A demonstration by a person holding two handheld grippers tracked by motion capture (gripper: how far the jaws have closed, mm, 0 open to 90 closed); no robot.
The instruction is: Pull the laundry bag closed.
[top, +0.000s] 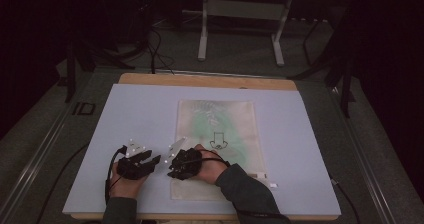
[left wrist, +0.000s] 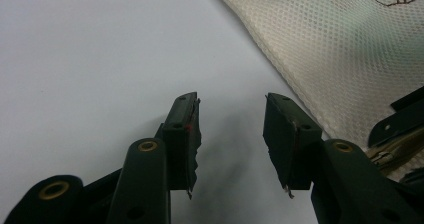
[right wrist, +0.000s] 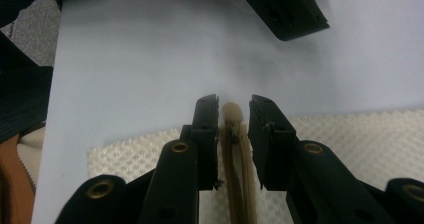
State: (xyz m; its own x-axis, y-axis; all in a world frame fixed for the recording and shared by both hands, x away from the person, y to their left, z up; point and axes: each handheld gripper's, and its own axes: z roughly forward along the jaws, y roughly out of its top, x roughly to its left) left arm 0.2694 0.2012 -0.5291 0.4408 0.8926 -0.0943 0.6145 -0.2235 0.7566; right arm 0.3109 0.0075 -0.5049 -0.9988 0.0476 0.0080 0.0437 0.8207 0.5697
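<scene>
A cream mesh bag (top: 220, 129) lies flat on a pale sheet (top: 140, 114), with a small dark outline drawing (top: 218, 141) on it. Its tan zipper (right wrist: 234, 134) runs along the near-left edge. My right gripper (top: 171, 170) points left over that corner. Its jaws (right wrist: 233, 119) are closed on the end of the zipper band, which stands up as a ridge between the pads. My left gripper (top: 156, 160) rests just left of the bag on the bare sheet. It stands open (left wrist: 232, 134) with nothing between its fingers, and the mesh (left wrist: 325, 44) lies off to its upper right.
The sheet covers a wooden table whose far edge (top: 210, 79) shows beyond it. A white-legged stand (top: 240, 14) and cables sit on the dark floor behind. Bare sheet spreads to the left and beyond the bag.
</scene>
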